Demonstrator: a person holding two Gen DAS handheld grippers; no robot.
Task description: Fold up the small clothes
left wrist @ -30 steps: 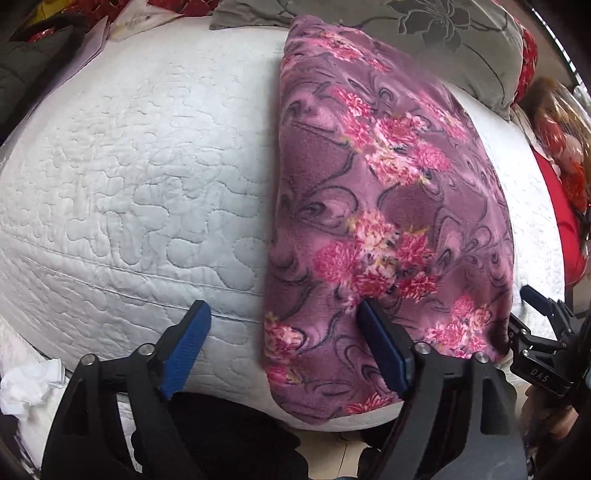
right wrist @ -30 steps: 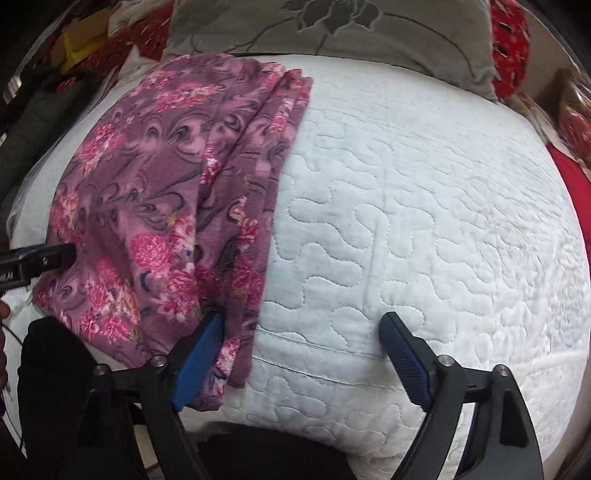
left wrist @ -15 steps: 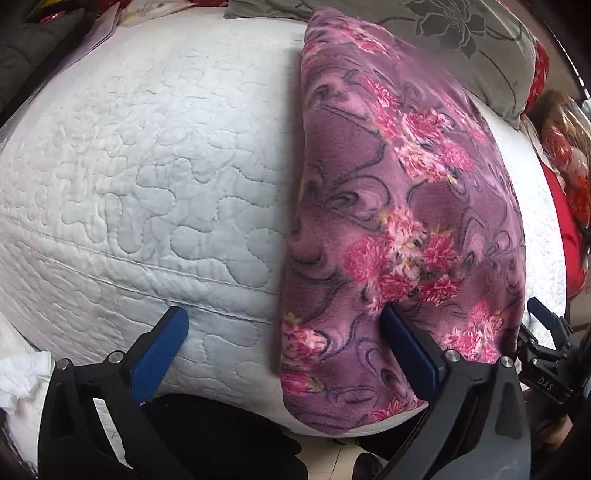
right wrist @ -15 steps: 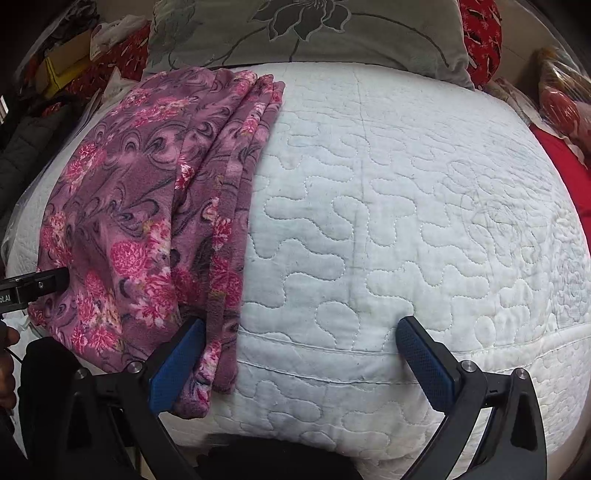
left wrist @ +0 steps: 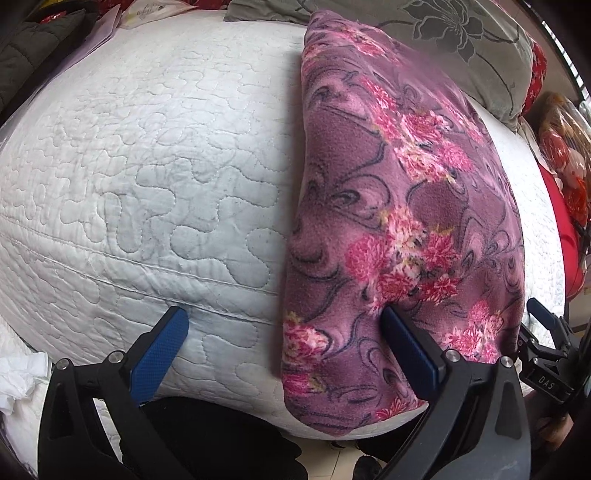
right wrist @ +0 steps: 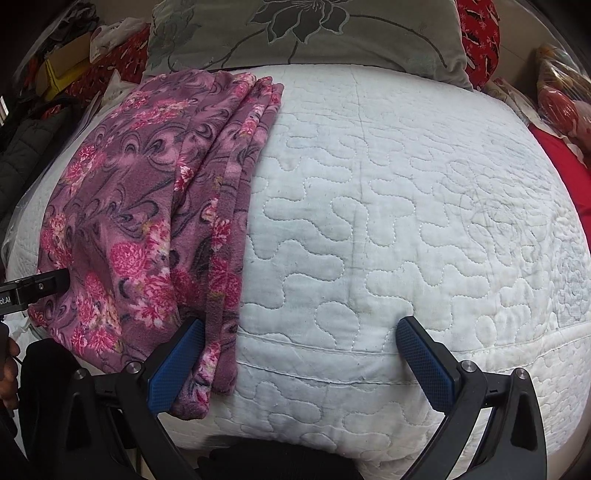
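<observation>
Two handheld grippers with blue textured finger pads worked at the near edge of a white quilted mattress cover [left wrist: 140, 177] [right wrist: 406, 206]. On it lay a folded purple fleece garment with pink floral print [left wrist: 399, 206] [right wrist: 147, 229], stretched lengthwise from the near edge, where its end hung slightly over, toward a grey pillow with dark flower motif [left wrist: 461, 33] [right wrist: 314, 33] at the far side. Stacked layer edges of the garment showed along its side in the right wrist view.

Left gripper [left wrist: 284, 343]: jaws spread wide, nothing held; its right finger pad [left wrist: 406, 350] pressed against the garment's near end, its left pad [left wrist: 159, 358] over bare quilting. This gripper also appeared at the left margin of the right wrist view [right wrist: 37, 288], touching the garment.

Right gripper [right wrist: 299, 362]: jaws likewise spread wide, nothing held; its left finger pad [right wrist: 177, 365] stood just in front of the garment's layered edge, its right pad [right wrist: 424, 365] over bare quilting. It was seen at the right margin of the left wrist view [left wrist: 546, 350], just beside the garment.

Red fabric [left wrist: 565, 240] [right wrist: 565, 173] lay beyond the mattress cover.
</observation>
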